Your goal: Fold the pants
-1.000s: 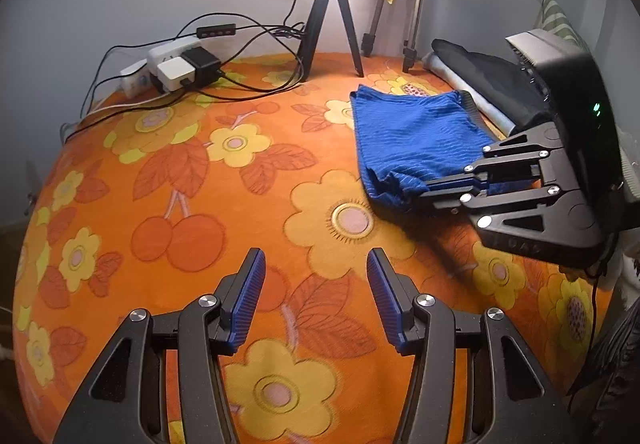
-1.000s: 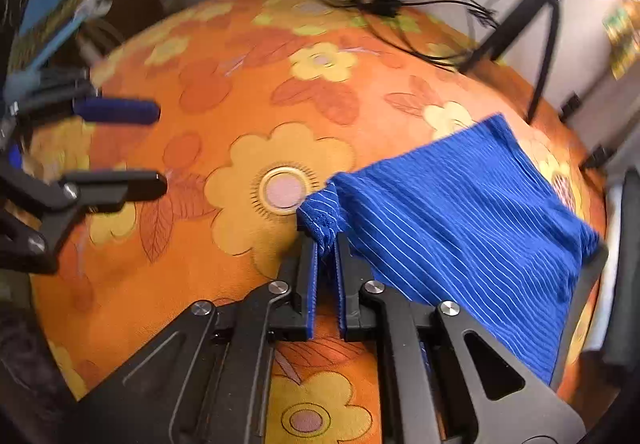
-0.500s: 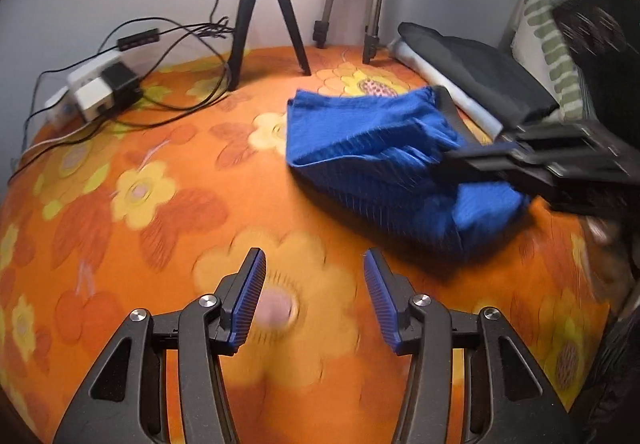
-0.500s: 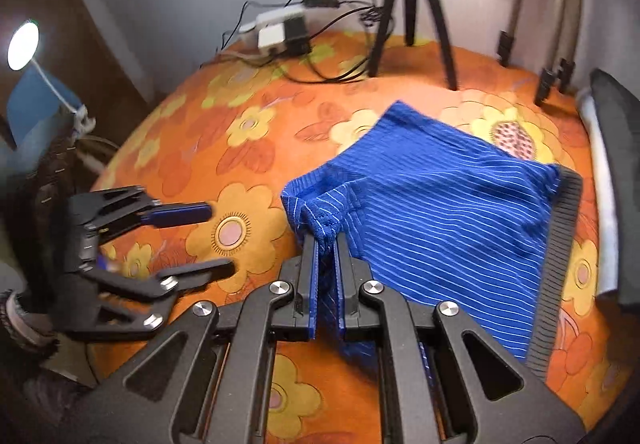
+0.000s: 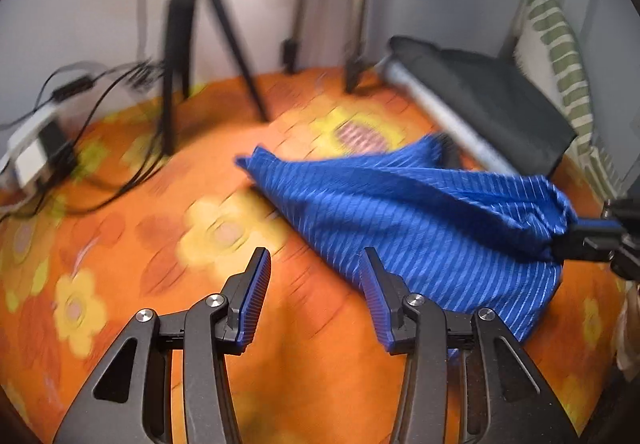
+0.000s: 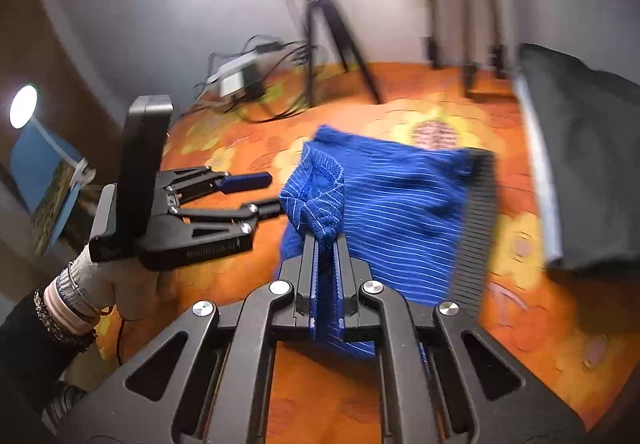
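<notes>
R gripper [image 6: 326,244] fingers pressed together, pinching a bunched corner of the blue striped pants [image 6: 400,204]; cloth lifted off the orange floral bedspread [image 6: 540,344], rest draped ahead & right of the tips. L gripper [image 5: 314,284] fingers spread, nothing between, pants edge just right of its R finger. To do well: keep R pinch tight, carry corner over evenly, L pins the lower layer. No containers in view.
</notes>
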{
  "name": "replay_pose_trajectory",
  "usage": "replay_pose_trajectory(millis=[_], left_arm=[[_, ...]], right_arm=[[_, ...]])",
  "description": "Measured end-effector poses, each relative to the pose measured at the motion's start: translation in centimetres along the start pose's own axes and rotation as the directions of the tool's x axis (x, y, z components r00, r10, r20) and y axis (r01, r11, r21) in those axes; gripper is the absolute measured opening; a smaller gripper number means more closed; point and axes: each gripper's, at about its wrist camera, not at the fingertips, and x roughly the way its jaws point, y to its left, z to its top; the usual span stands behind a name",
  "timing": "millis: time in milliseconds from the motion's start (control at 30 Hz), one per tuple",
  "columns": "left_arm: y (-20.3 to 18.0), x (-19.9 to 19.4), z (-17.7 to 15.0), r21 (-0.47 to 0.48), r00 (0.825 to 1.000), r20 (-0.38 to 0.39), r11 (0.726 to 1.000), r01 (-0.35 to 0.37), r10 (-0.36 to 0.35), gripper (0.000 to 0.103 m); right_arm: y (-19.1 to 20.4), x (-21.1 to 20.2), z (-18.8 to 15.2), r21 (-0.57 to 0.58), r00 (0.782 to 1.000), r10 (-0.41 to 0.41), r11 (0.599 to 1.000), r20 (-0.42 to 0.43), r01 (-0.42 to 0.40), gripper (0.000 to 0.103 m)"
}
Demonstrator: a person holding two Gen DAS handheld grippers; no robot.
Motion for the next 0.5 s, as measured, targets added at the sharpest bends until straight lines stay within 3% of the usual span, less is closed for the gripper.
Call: replay_pose_trajectory(millis=[167, 267, 500], left_arm=[[-3.1, 1.0, 0.1, 0.087, 1.000, -0.011, 0.996, 0.015, -0.014, 0.045], [-4.2, 1.2, -0.3, 0.113, 1.000, -0.027, 0.993, 0.019, -0.016, 0.045], [-6.3, -0.9, -1.1, 0.175, 1.000, -0.018, 0.984, 0.023, -0.020, 0.044]], right_arm=[[-4.1, -3.2, -3.3, 0.093, 0.995, -0.102, 0.990, 0.010, 0.101, 0.007], [-5.2, -3.1, -4.6, 0.115, 0.994, -0.108, 0.987, -0.019, 0.109, 0.007], [-5.1, -3.3, -5.3, 0.115, 0.998, -0.067, 0.991, 0.007, 0.066, 0.007]])
